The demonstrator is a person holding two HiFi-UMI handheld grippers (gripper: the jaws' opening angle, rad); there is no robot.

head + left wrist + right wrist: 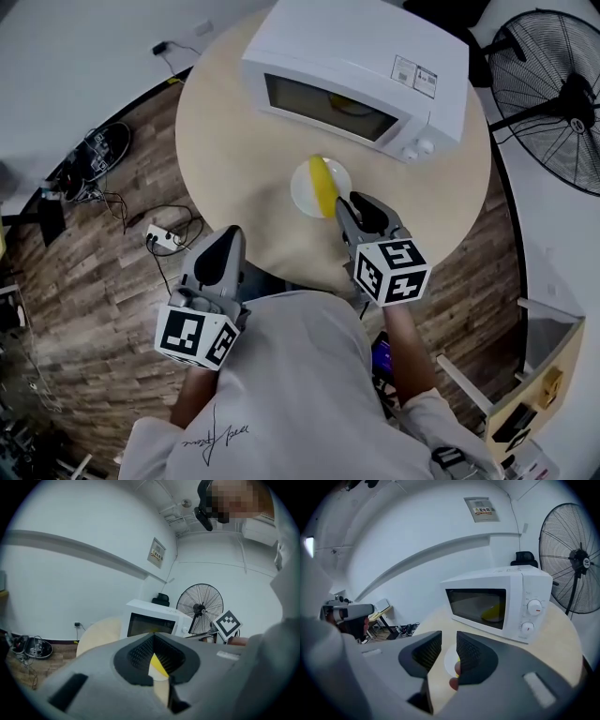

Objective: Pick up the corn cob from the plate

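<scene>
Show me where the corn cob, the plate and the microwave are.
corn cob (324,186): head view, middle of the cob.
plate (302,189): head view, bare left part.
microwave (361,56): head view, white top.

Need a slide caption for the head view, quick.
Right gripper, jaws apart, poised at the corn cob on the white plate before the microwave.

smooth yellow corn cob (323,186), long and tapered, lying flat and slantwise across a small round white plate (302,190). far end by the plate's upper rim, near end poking just past the lower right rim. plate level on a pale round wooden table (225,141), just in front of a white microwave (356,66).
</scene>
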